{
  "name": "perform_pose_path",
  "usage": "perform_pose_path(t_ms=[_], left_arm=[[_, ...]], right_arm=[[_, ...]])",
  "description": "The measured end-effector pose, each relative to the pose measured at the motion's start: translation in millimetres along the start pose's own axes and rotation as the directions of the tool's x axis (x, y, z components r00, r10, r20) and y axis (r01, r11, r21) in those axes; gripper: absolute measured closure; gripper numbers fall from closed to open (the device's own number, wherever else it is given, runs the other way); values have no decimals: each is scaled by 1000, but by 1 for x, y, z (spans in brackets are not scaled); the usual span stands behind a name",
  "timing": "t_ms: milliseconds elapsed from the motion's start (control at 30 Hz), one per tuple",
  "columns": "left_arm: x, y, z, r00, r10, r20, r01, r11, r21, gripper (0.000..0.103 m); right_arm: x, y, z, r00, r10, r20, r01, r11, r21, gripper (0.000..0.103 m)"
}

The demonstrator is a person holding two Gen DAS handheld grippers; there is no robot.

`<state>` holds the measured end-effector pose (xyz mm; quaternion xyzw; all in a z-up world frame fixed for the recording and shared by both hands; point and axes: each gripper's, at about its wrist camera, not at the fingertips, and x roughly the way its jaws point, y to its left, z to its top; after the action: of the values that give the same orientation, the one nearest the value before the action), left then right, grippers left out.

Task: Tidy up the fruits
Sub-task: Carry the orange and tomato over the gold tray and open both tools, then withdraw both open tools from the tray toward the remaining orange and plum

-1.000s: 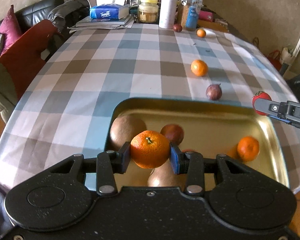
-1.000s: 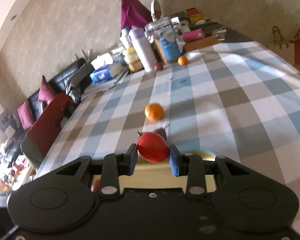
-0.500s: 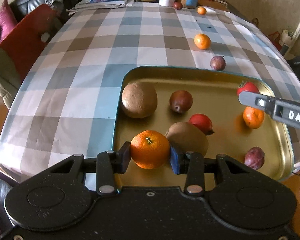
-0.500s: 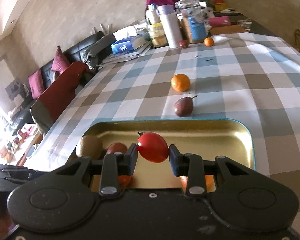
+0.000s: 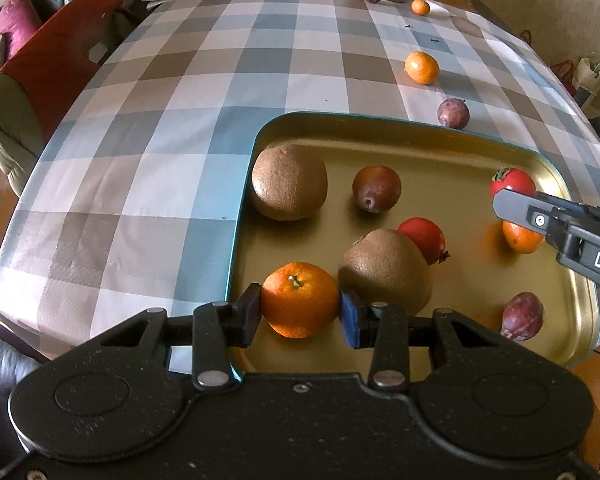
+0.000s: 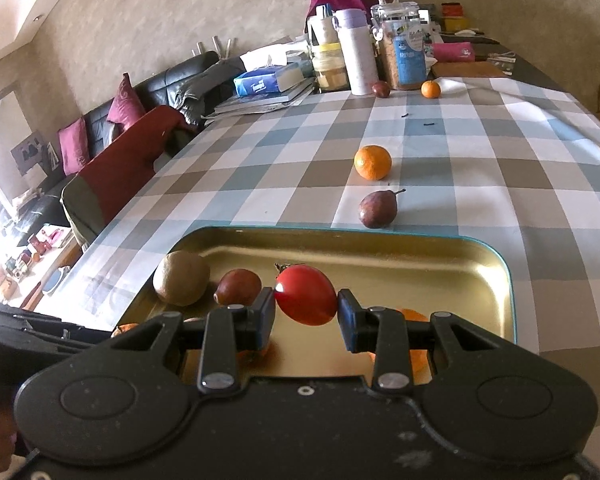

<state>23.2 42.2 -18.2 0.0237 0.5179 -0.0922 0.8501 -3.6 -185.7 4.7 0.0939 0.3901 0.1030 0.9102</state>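
Note:
My left gripper is shut on a mandarin over the near left corner of the gold tray. In the tray lie two kiwis, a dark red fruit, a red tomato, another mandarin and a purple fruit. My right gripper is shut on a red tomato above the tray; in the left wrist view that tomato shows at the tray's right side. On the cloth beyond the tray lie a mandarin and a dark pear-shaped fruit.
At the far end of the checked table stand jars, a white bottle, a tissue box and books, with a small dark fruit and a small mandarin beside them. A red-backed chair and a black sofa stand left of the table.
My left gripper has tipped downward over the tray with the mandarin in it. My right gripper has come over the tray's right side with the tomato and has rolled to level.

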Motion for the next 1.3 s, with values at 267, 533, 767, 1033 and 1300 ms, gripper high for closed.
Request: perform_pose_path(t_ms=[267,533,767,1033,1300], left_arm=[[-10,-3,1,999,1,50,-1,1000,16,49],[-9,-7,1,998,23,65,-25,999,26,49],[-10,-7,2,997,21,70,-22,1000,18,49],[-11,-10,12,994,5,107,-7,1000,22,49],[-6,-19,30,987,-11,161,6,999,32,49]], right_arm=[[1,4,-3,1000,3,-2,-3,1000,-22,67],[1,5,-6,1000,25,-13,-25,999,-22,67],[-1,3,-3,1000,28,11,-28,1000,3,67],[3,-7,0,1000,-12,22,11,999,48,67],[9,-24,10,995,-85,54,81,993,84,67]])
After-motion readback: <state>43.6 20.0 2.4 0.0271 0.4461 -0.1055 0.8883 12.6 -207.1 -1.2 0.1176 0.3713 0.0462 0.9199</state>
